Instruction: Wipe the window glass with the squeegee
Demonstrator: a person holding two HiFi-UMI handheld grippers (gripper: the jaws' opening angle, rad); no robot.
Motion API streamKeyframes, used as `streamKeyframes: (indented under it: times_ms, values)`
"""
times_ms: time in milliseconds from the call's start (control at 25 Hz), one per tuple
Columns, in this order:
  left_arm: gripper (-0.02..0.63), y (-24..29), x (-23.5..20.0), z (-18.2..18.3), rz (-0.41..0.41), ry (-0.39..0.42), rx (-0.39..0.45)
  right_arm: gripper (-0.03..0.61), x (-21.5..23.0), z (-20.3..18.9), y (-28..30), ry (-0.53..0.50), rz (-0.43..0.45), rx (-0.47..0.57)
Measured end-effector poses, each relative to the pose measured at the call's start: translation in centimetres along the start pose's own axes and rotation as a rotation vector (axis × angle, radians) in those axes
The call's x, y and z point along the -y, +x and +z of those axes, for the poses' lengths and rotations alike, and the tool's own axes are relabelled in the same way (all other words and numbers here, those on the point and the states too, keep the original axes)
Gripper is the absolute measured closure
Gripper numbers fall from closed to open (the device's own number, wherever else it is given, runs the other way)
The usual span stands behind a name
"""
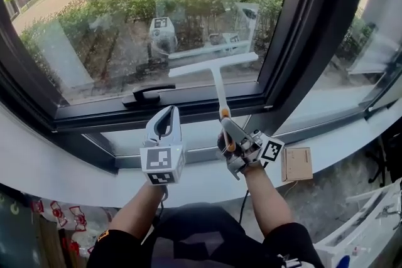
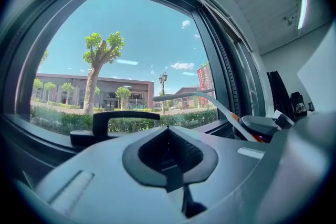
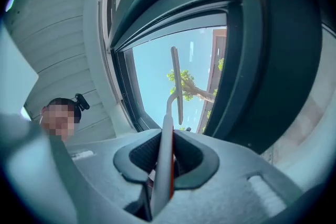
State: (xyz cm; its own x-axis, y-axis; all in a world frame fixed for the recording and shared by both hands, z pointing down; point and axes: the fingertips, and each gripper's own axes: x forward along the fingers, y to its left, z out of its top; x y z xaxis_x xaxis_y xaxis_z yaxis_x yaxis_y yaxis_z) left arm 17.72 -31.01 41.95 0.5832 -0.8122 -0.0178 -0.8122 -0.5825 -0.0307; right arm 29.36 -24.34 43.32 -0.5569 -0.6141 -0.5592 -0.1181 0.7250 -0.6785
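Note:
A white squeegee [image 1: 215, 69] with an orange-banded handle rests its blade against the lower window glass [image 1: 125, 16]. My right gripper [image 1: 231, 135] is shut on the squeegee handle [image 3: 164, 162], whose blade [image 3: 177, 86] stands up ahead of the jaws. The squeegee [image 2: 210, 99] also shows at the right of the left gripper view. My left gripper [image 1: 166, 119] hangs below the black window handle [image 1: 147, 95], shut with nothing between its jaws [image 2: 168, 152].
Beside the pane a dark window frame post [image 1: 314, 22] runs diagonally. Under the window curves a white sill [image 1: 56, 166] with a small cardboard box [image 1: 296, 164] at the right. Red-printed bags [image 1: 59, 213] lie low on the left. A person [image 3: 59, 115] shows in the right gripper view.

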Motion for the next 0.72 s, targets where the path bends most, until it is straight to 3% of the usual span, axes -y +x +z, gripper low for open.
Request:
streamKeyframes:
  times_ms: [320, 480, 720]
  values:
    - [0.595, -0.1, 0.3, -1.6, 0.004, -0.036, -0.036, 0.525, 1.4, -1.0, -1.8, 0.031, -0.035, 0.011]
    - [0.595, 0.0, 0.1, -2.8, -0.004, -0.016, -0.043, 0.525, 1.4, -1.0, -1.7, 0.034, -0.037, 0.012]
    - [0.595, 0.2, -0.2, 0.2, 0.007, -0.004, 0.005, 0.528, -0.2, -0.2, -0.8, 0.0, -0.008, 0.004]
